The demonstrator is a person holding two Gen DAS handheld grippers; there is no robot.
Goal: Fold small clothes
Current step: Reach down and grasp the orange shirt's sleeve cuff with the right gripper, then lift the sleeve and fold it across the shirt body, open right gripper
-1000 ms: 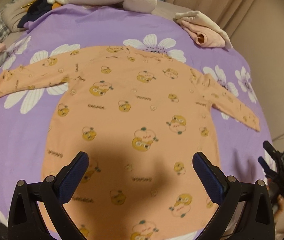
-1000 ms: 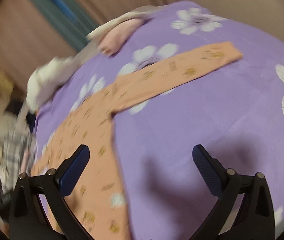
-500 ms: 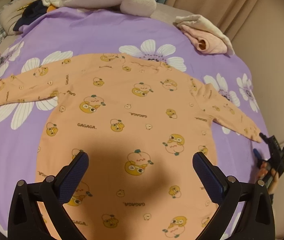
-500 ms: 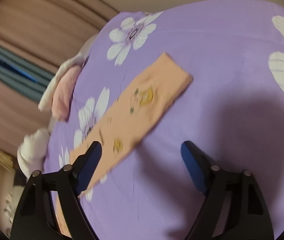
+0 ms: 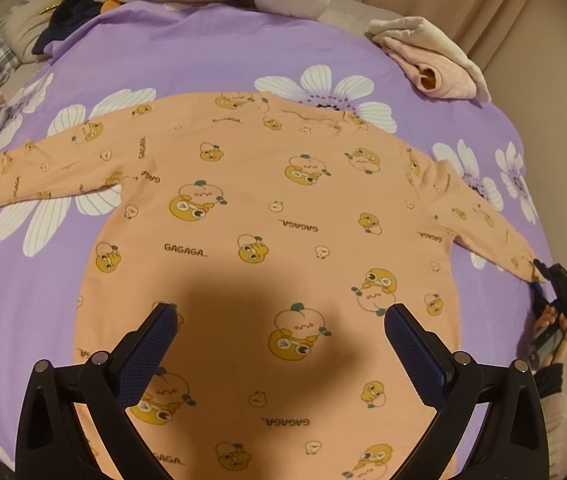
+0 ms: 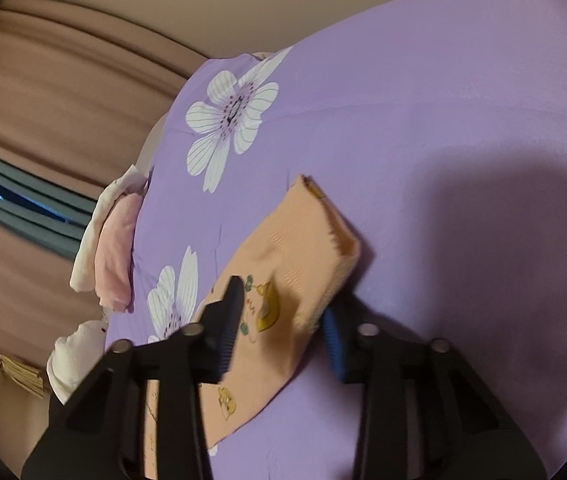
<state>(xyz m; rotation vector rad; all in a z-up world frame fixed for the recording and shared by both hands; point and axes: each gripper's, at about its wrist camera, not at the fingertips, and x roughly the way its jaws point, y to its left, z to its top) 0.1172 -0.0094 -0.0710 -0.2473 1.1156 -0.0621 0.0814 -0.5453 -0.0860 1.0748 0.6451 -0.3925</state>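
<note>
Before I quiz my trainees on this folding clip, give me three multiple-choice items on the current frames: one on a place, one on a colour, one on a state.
1. Where is the right gripper?
A. at the shirt's collar
B. at the cuff of a sleeve
C. on the white pillow

2. What colour is the bedsheet?
A. purple with white flowers
B. plain grey
C. green striped

3. How does the orange shirt lie?
A. folded in half
B. rolled into a ball
C. flat, both sleeves spread out

Answers:
1 B: the sleeve cuff sits between its closing jaws.
2 A: white daisies show on purple cloth.
3 C: the left wrist view shows it spread flat, below the open left gripper.
</note>
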